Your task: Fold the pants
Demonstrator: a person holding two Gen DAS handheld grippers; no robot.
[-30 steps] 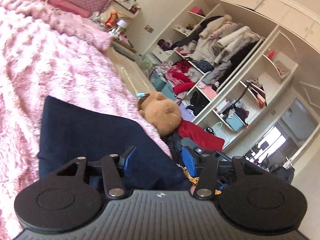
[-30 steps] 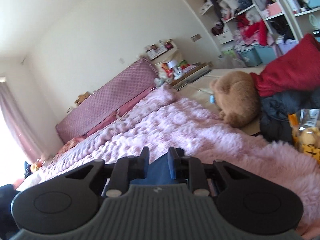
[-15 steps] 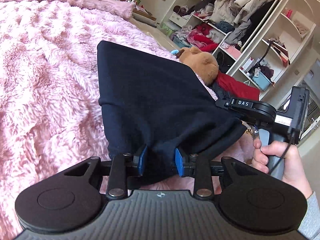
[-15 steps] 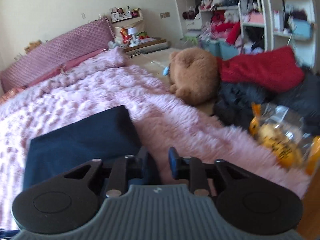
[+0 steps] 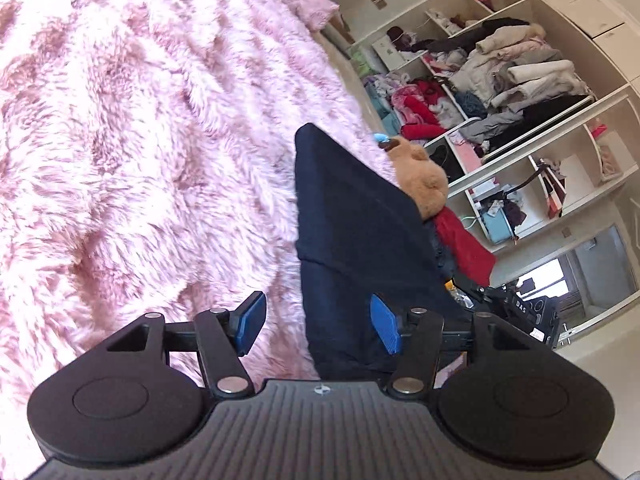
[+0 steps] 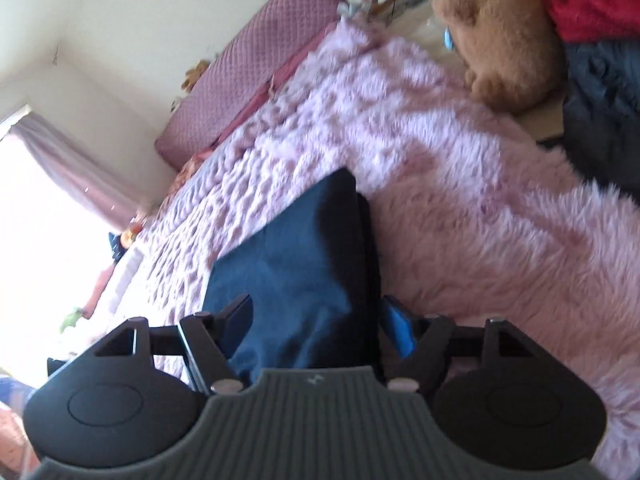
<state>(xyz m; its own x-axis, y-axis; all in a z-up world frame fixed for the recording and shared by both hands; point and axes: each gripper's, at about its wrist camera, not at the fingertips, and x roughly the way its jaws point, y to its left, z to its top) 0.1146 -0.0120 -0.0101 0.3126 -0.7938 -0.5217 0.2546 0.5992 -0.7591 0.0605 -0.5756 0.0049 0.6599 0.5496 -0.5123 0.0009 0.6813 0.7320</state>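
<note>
The dark navy pants [image 5: 352, 232] lie folded in a flat stack on the fluffy pink blanket [image 5: 140, 120]. My left gripper [image 5: 318, 326] hovers over the near left edge of the stack. Its jaws are opening, the blue pads apart, and the cloth runs under the right pad without being pinched. In the right wrist view the same pants [image 6: 304, 268] lie between the spread fingers of my right gripper [image 6: 320, 326]. Those jaws are opening too, and the pads do not press on the cloth.
A brown plush toy [image 5: 420, 180] and a red cloth [image 5: 464, 244] lie beyond the bed's far edge. Open shelves stuffed with clothes [image 5: 500, 80] line the wall. A quilted pink headboard [image 6: 260, 64] and a curtain [image 6: 68, 160] bound the bed's other end.
Both grippers came down onto the bed with the pants, then spread their fingers and let go of the cloth. The pants now rest flat on the blanket.
</note>
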